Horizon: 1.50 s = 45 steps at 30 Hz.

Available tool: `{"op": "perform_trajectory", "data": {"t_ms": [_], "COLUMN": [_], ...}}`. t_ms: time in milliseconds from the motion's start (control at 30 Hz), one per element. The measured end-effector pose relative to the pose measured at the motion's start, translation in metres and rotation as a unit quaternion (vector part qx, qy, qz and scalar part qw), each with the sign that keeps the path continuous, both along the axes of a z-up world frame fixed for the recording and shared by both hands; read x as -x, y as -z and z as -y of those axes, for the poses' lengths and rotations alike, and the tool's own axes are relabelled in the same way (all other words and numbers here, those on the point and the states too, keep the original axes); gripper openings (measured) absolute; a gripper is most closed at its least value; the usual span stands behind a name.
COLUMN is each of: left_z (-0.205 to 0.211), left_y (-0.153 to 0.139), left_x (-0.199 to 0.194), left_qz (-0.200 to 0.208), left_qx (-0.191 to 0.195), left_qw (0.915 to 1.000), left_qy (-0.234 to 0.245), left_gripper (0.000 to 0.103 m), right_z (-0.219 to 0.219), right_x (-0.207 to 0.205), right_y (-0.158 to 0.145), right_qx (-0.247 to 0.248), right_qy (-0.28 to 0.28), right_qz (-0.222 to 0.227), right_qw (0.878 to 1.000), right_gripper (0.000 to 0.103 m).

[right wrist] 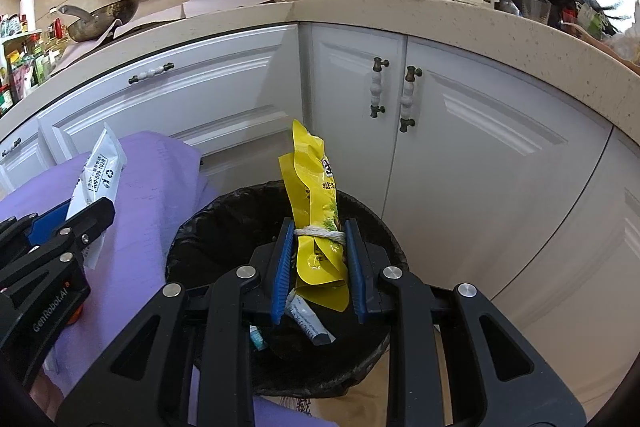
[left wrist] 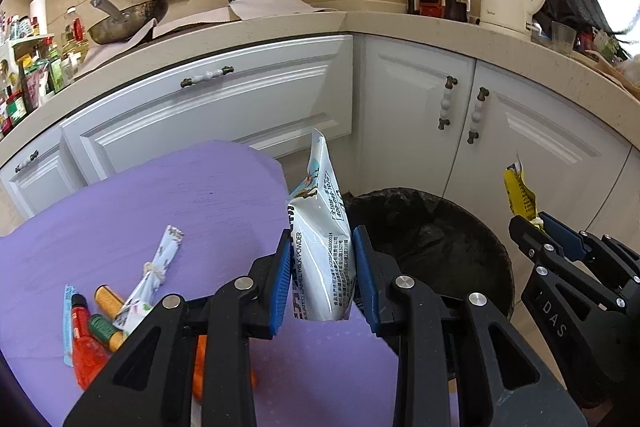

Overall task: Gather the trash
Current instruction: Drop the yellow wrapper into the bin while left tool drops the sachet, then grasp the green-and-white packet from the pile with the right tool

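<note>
- Blue pads of the left gripper (left wrist: 320,271) pinch a white milk-powder pouch (left wrist: 322,227), which stands upright at the edge of the purple table (left wrist: 160,195) — beside the black-lined bin (left wrist: 440,247), not yet over its mouth.
- Over on the right wrist view, the right gripper (right wrist: 318,263) clamps a yellow snack bag (right wrist: 314,211) tied with white string, and it hangs squarely above the bin (right wrist: 224,227).
- Risk one: release the white pouch from here and it likely lands on the table edge or slides to the floor, because the left hand sits short of the rim.
- Risk two: both grippers crowd one opening — a bump could knock either packet loose.
- Risk three: the tall yellow bag may catch on the rim and tip out.
- Count: two grippers, two packets held, one bin.
- A tube and a small second item, at least, already lie inside the bin.
- Roughly five bits of trash (left wrist: 104,319) wait on the table; some are half hidden.
</note>
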<state>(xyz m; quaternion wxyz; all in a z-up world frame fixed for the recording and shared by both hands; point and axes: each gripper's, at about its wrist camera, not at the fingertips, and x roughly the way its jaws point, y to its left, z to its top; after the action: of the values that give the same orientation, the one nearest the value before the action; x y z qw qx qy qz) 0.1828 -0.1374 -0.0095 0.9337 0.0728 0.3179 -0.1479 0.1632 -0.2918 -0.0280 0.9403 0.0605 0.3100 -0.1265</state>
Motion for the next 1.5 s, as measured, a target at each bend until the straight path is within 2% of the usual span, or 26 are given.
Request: {"op": "perform_trajectory", "data": {"t_ms": [267,300,333,367,433,500,900,1233,1500], "left_z": [0.016,0.017,0.018,0.020,0.019,0.019,0.003,-0.047,-0.117], "left_y": [0.008,0.009,0.011,0.013,0.016,0.017,0.005,-0.007,-0.007], "left_x": [-0.011,-0.012,-0.014,-0.015,-0.017,-0.017,-0.008,0.017,0.044], "left_qz": [-0.006,-0.008,-0.011,-0.016,-0.022,-0.021,-0.020,-0.019,-0.014], "left_qx": [-0.007,-0.008,-0.009,-0.010,-0.009,-0.010,0.001,-0.002,-0.012], "left_qw": [0.9999,0.9999,0.9999,0.9998,0.9997,0.9997,0.9997,0.9992,0.9959], "left_qy": [0.006,0.005,0.006,0.007,0.003,0.000,-0.011,-0.036,-0.088], "left_gripper": [0.032,0.035,0.037,0.041,0.047,0.051,0.051,0.052,0.052], "right_z": [0.009,0.011,0.012,0.013,0.014,0.014,0.003,-0.038,-0.090], "right_x": [-0.009,-0.010,-0.011,-0.011,-0.011,-0.011,0.003,0.021,0.032], "right_y": [0.005,0.006,0.007,0.008,0.008,0.008,-0.004,-0.010,-0.012], "right_qx": [-0.004,-0.005,-0.006,-0.007,-0.006,-0.005,0.000,-0.015,-0.025], "right_qy": [0.006,0.009,0.010,0.011,0.016,0.017,0.017,-0.016,-0.066], "right_qz": [-0.002,-0.001,-0.002,-0.003,0.000,0.000,0.010,0.008,0.004], "right_qw": [1.000,1.000,1.000,1.000,1.000,1.000,1.000,1.000,0.997], "right_gripper": [0.025,0.026,0.029,0.038,0.045,0.045,0.045,0.045,0.045]}}
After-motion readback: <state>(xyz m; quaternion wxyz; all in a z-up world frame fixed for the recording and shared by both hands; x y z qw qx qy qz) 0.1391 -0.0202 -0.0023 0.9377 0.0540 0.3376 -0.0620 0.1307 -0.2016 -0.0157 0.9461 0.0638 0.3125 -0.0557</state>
